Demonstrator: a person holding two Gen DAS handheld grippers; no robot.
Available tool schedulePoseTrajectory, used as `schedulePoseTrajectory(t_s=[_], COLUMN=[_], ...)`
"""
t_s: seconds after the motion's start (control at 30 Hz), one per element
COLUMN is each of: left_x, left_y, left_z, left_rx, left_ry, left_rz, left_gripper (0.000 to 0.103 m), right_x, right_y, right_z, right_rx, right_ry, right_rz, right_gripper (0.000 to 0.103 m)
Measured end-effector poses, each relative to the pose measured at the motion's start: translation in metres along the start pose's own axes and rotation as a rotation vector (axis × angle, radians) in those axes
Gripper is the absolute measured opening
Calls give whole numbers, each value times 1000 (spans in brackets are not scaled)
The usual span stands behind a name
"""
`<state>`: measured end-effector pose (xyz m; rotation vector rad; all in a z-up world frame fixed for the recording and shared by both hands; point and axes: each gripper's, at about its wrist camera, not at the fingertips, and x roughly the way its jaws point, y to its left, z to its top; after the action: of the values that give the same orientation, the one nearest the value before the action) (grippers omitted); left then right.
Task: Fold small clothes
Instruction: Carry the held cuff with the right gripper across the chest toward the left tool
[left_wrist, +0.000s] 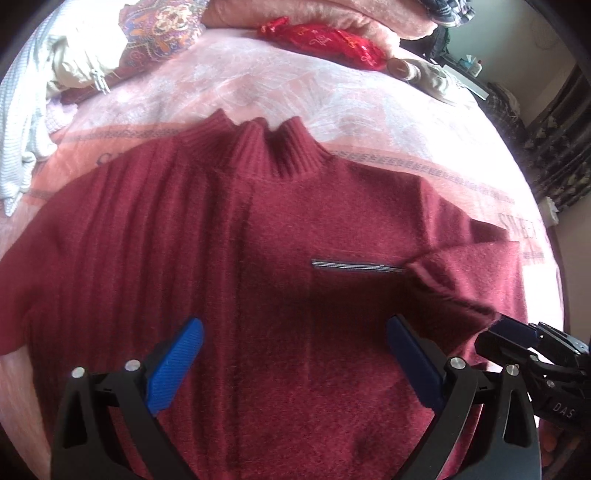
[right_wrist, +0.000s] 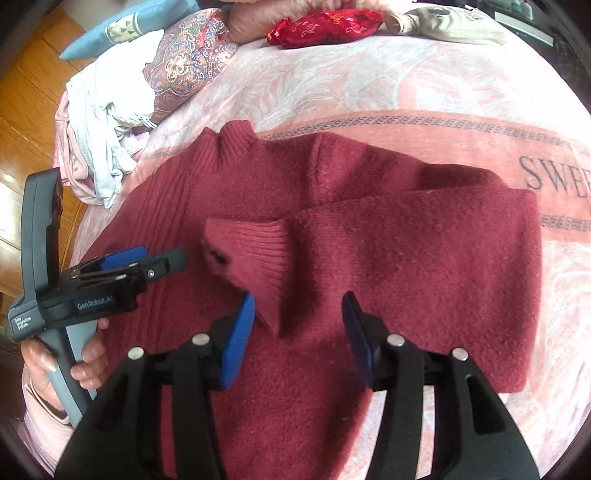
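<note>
A dark red knit sweater (left_wrist: 288, 229) lies face up on a pink blanket (left_wrist: 258, 85), with its ribbed collar (left_wrist: 266, 147) at the far side. Its right sleeve (right_wrist: 406, 258) is folded across the body. The ribbed cuff (right_wrist: 255, 247) rests on the chest near a small zipper (left_wrist: 354, 265). My left gripper (left_wrist: 295, 332) hovers over the lower body, open wide with only the flat knit beneath it. My right gripper (right_wrist: 299, 314) is open just above the cuff. The cuff's near corner lies between the blue pads, which do not press on it. Each gripper shows in the other's view: the right gripper (left_wrist: 517, 334), the left gripper (right_wrist: 166, 260).
A pile of white and pink clothes (right_wrist: 107, 122) sits at the far left of the bed beside a paisley cushion (right_wrist: 192, 59). A red satin bundle (right_wrist: 325, 22) and a beige item (right_wrist: 454, 22) lie at the back. Wooden floor (right_wrist: 33, 74) shows past the bed's left edge.
</note>
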<state>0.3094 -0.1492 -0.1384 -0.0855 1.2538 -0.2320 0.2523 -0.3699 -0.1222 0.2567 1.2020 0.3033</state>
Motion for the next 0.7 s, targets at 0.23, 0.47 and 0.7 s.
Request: schedulePoseTrajectory(t_s=[0.23,0.47,0.7], left_x=[24,44,50], left_y=[-23,-32,-51], left_z=[0,-9,-12], left_rx=[-38,-83,-56], left_ry=[108,186,182], left_rz=[-133,-218,-162], left_gripper=[99,97,56], right_x=[-23,-23,-32], right_y=[-27,-41,-48], right_z=[-22,-38,-46], right_rx=[36,25,27], right_ry=[-32,-26,-47], right_rz=[3,-40,-57], right_gripper=[54,54,54])
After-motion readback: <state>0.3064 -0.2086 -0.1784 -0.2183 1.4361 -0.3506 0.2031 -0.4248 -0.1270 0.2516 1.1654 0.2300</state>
